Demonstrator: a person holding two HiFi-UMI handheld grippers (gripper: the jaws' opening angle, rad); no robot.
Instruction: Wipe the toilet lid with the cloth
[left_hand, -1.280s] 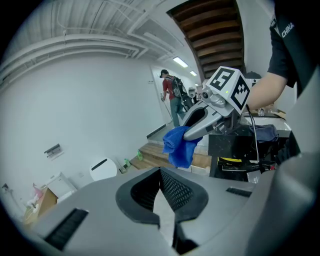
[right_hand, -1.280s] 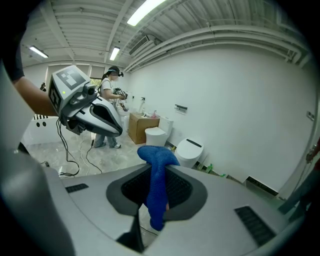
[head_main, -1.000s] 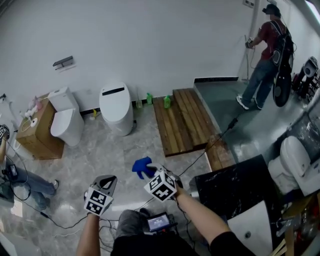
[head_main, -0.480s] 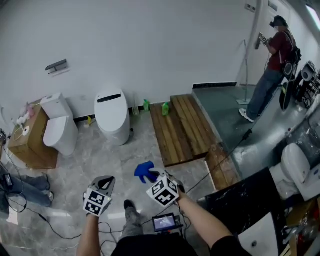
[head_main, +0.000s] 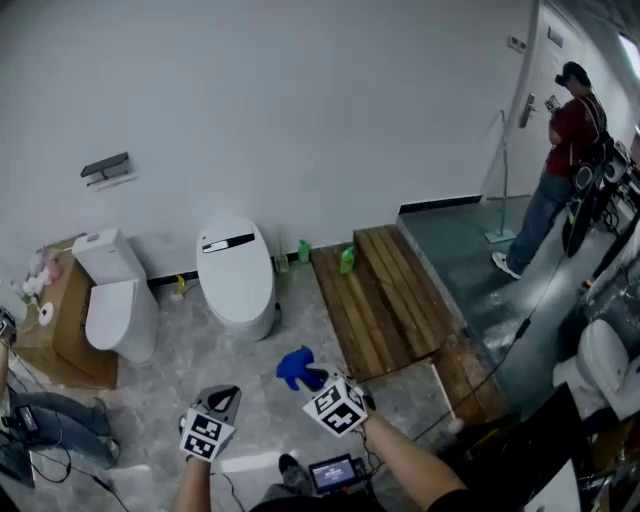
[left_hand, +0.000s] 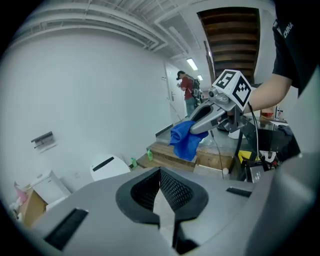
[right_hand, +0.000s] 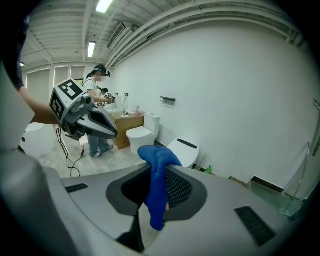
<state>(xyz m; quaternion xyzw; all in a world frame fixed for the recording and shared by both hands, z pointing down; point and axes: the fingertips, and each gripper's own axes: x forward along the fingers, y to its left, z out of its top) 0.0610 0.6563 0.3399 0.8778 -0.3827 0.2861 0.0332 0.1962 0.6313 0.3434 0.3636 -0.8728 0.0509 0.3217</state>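
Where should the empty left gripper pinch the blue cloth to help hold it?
Pinch the loose folds of the soft blue cloth dangling below the right gripper, coming from the left side. That part hangs free; the top is clamped in those jaws. The left gripper is shut, so open it first.

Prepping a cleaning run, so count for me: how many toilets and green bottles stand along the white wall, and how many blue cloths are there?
Toilets: 2
Green bottles: 2
Blue cloth: 1
Total: 5
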